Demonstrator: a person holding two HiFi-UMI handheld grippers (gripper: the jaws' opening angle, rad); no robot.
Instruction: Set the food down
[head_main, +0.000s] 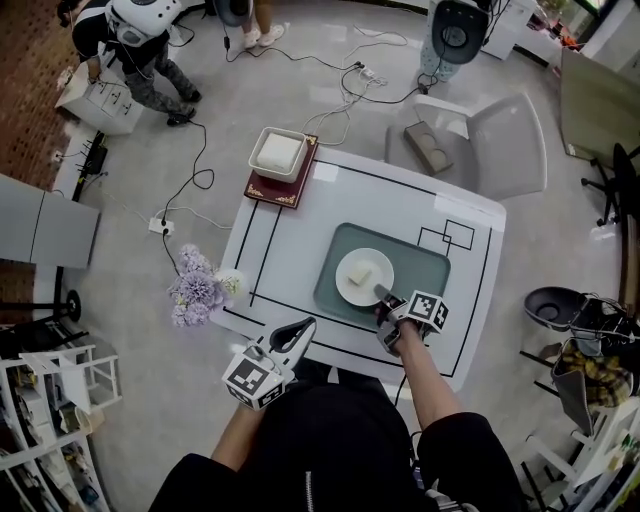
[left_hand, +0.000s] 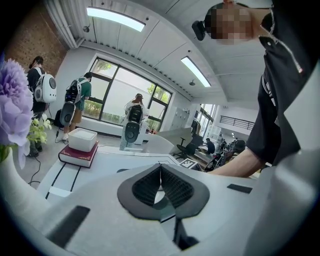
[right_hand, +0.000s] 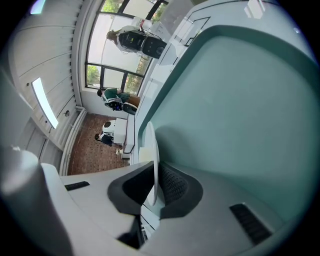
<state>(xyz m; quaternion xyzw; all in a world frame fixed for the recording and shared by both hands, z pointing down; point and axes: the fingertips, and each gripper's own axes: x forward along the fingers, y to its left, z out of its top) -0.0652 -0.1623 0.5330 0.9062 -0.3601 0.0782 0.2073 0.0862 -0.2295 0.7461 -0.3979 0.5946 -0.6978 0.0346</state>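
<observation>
A white plate (head_main: 345, 289) carrying a pale block of food (head_main: 361, 273) rests on the teal tray (head_main: 425, 262) in the middle of the white table (head_main: 290, 245). My right gripper (head_main: 386, 299) is shut on the plate's near right rim. In the right gripper view the thin plate edge (right_hand: 153, 150) runs between the two dark pads (right_hand: 172, 186), over the tray (right_hand: 240, 100). My left gripper (head_main: 299, 332) hovers at the table's front left edge. Its pads (left_hand: 172, 187) meet with nothing between them (left_hand: 160, 172).
A white box (head_main: 279, 152) sits on a red book (head_main: 268, 190) at the table's far left corner. Purple flowers (head_main: 195, 290) stand by the left edge. A grey chair (head_main: 500, 140) is behind the table. Cables (head_main: 340, 95) lie on the floor; a person (head_main: 135, 50) crouches far left.
</observation>
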